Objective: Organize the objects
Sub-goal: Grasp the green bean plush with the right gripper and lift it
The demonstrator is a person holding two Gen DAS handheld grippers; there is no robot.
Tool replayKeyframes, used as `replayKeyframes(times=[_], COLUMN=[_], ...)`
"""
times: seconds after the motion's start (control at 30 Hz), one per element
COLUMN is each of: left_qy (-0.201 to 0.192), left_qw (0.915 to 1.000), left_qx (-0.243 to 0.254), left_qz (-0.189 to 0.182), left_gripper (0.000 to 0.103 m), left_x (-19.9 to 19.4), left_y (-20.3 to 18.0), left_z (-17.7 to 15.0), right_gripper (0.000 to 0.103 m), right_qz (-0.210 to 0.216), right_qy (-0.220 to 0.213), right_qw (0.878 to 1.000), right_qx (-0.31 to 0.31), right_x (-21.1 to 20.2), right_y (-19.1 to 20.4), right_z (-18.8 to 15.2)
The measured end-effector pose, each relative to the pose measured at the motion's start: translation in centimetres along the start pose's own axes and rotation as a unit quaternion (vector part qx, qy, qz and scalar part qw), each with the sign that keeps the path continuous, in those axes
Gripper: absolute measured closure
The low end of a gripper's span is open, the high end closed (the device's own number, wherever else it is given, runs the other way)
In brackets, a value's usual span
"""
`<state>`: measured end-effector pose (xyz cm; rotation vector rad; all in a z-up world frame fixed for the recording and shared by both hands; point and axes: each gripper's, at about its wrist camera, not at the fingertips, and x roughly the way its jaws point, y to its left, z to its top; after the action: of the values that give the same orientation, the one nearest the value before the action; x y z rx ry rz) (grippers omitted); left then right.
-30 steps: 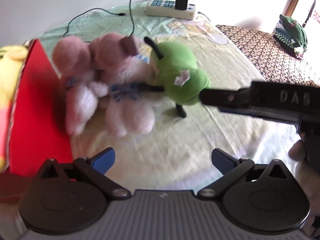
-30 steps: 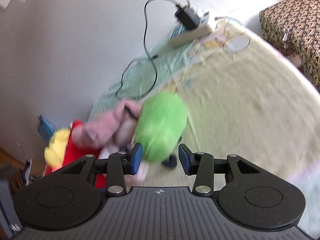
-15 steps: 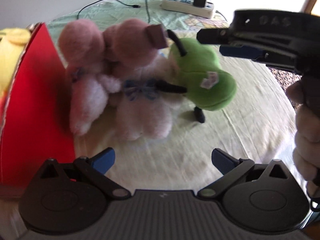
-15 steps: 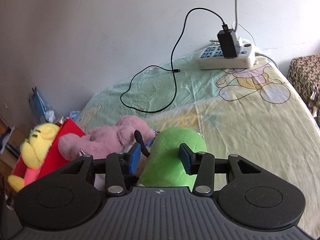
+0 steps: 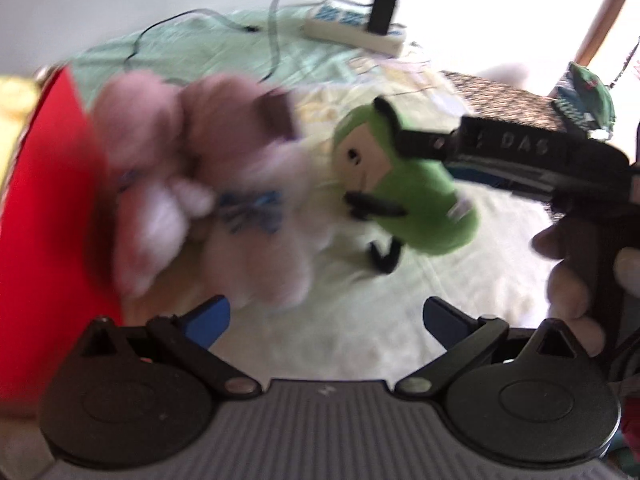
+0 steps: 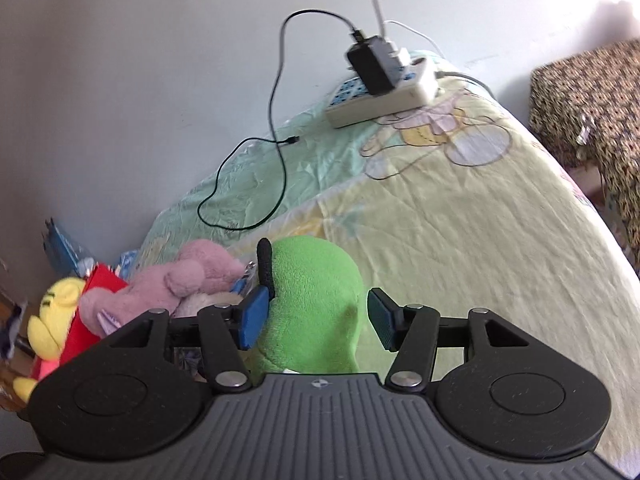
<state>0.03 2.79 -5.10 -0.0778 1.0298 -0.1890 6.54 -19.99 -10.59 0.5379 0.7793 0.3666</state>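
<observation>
A green plush toy (image 6: pixel 316 280) with black antennae and limbs stands on the bed sheet (image 6: pixel 440 220), just right of a pink plush (image 6: pixel 188 276). My right gripper (image 6: pixel 316 314) straddles the green toy's head and its jaws are opening. The left pad (image 6: pixel 254 314) still brushes the plush, while the right one stands clear of it. In the left wrist view the green toy (image 5: pixel 420 200) shows its pale face, and the right gripper comes in from the right at its head. My left gripper (image 5: pixel 324 316) hangs open over bare sheet in front of the blurred pink plush (image 5: pixel 224 184).
A yellow plush in a red shirt (image 6: pixel 52 320) lies at the bed's left edge beside the pink one. A white power strip (image 6: pixel 384 100) with a black charger and a loose cable (image 6: pixel 276 152) sits by the wall. A patterned stool (image 6: pixel 592 100) stands off the right side.
The right gripper's jaws have spread wider around the green toy. In the left wrist view that gripper dropped from above to the toy's head, and the toy now shows its face.
</observation>
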Motion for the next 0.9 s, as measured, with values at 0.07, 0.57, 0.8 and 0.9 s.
replayKeyframes(times=[0.07, 0.57, 0.8, 0.9], left_qy=[-0.010, -0.019, 0.008, 0.010], left_qw=[0.9998, 0.9928, 0.9886, 0.9893], left_qx=[0.012, 0.004, -0.029, -0.030], left_qz=[-0.011, -0.118, -0.148, -0.142], left_gripper=[0.001, 0.008, 0.019, 0.017], left_x=[-0.1, 4.1, 6.8, 7.6], left_y=[-0.9, -4.9, -4.6, -4.6], left_z=[0.6, 5.0, 5.8, 6.0], right_gripper=[0.047, 0.064, 0.062, 0.062], right_qz=[-0.004, 0.070, 0.118, 0.126], right_qy=[-0.004, 0.027, 0.053, 0.056], right_qw=[1.000, 0.986, 0.980, 0.978], right_qx=[0.018, 0.148, 0.151, 0.156], right_x=[-0.5, -0.9, 0.1, 0.5], right_y=[-1.1, -7.7, -7.8, -7.9], right_z=[0.4, 1.3, 1.2, 1.2])
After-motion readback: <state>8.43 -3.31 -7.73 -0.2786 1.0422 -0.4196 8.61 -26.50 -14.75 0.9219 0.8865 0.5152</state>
